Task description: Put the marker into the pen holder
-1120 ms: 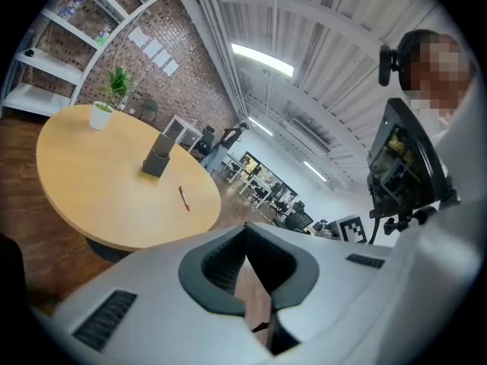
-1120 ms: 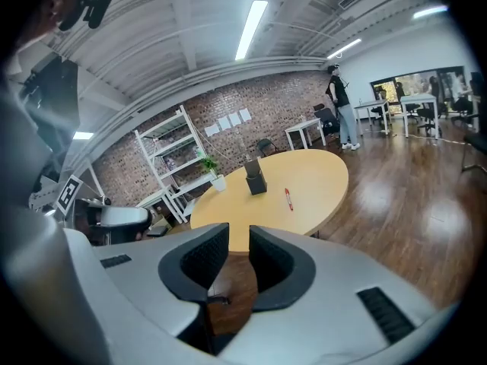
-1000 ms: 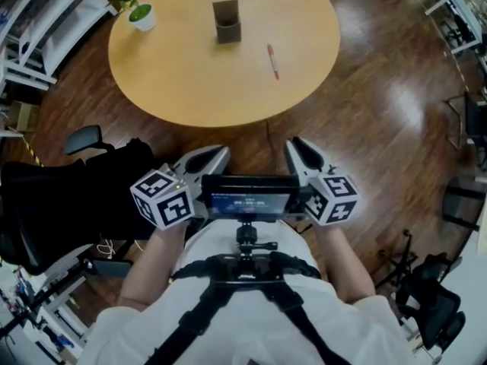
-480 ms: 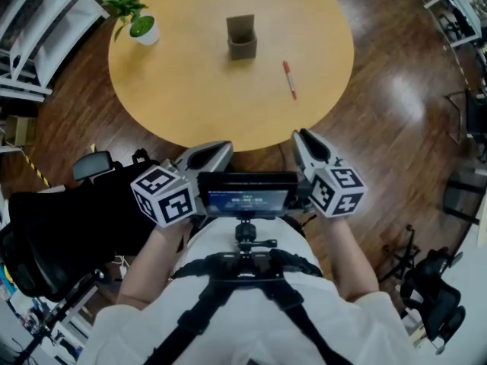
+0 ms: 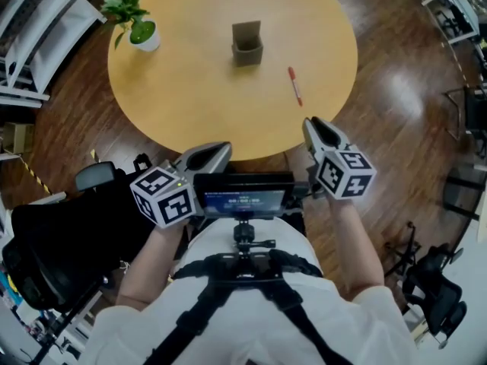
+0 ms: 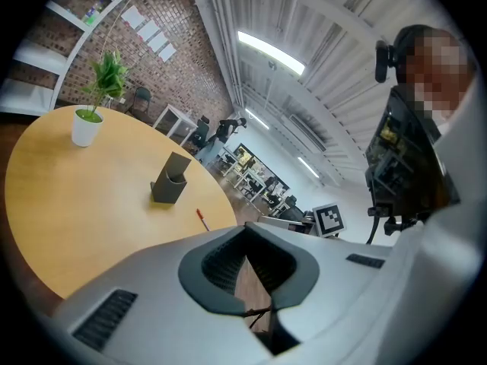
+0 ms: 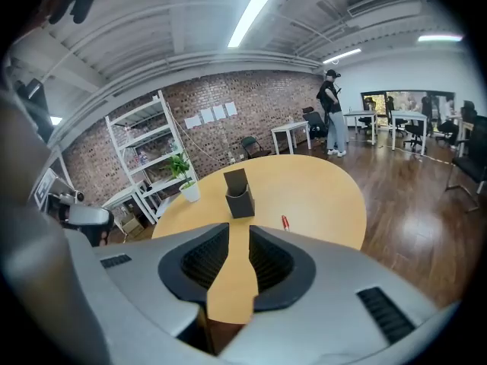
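Note:
A red marker (image 5: 294, 86) lies on the right part of the round wooden table (image 5: 190, 90); it also shows in the right gripper view as the marker (image 7: 285, 222). The dark pen holder (image 5: 247, 44) stands upright near the table's middle, left of and beyond the marker. My right gripper (image 5: 318, 131) hovers at the table's near edge, short of the marker, open and empty. My left gripper (image 5: 207, 157) is held back at the near edge, its tips meeting with nothing in them. The left gripper view shows the holder (image 6: 170, 179) and marker (image 6: 202, 219) far ahead.
A small potted plant (image 5: 139, 23) stands at the table's far left. A black office chair (image 5: 53, 226) is at my left, more chairs (image 5: 434, 287) at my right. White shelving (image 5: 38, 21) lines the far left. A screen (image 5: 243, 200) sits between the grippers.
The table has drawn nearer in the head view. My right gripper has moved forward and to the right, up to the table's edge. The left gripper has hardly moved.

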Tool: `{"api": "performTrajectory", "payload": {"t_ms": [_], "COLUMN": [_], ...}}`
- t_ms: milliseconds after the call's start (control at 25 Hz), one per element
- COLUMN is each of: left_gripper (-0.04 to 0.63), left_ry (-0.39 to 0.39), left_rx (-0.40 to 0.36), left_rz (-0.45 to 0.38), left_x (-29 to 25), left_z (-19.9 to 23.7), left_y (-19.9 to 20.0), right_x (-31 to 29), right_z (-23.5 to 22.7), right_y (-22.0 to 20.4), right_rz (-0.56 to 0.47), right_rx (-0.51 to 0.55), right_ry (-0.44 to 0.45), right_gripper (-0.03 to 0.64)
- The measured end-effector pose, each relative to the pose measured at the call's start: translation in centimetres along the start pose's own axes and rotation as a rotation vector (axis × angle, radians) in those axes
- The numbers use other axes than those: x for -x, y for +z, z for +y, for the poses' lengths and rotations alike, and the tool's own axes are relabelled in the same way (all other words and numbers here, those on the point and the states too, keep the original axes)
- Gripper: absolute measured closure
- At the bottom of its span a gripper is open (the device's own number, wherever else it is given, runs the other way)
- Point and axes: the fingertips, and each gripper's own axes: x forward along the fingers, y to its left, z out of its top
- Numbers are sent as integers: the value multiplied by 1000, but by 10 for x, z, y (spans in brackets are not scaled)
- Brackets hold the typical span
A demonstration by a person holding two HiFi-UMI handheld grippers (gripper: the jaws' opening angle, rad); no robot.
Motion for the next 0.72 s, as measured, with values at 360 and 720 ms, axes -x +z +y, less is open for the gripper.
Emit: {"api": "performTrajectory", "payload": {"t_ms": [360, 720], "left_gripper": [603, 603], "left_ry": [55, 139], "left_rx": [9, 33], "left_rz": [-20, -106], "left_x": [-20, -25], "left_z": [4, 10], "left_y": [6, 8], "right_x": [-59, -148], "right_z": [-51, -98], "right_y": [0, 6], "right_rz": [152, 380], "right_rx": [107, 266], "right_ry": [11, 41], "right_gripper": [522, 511]}}
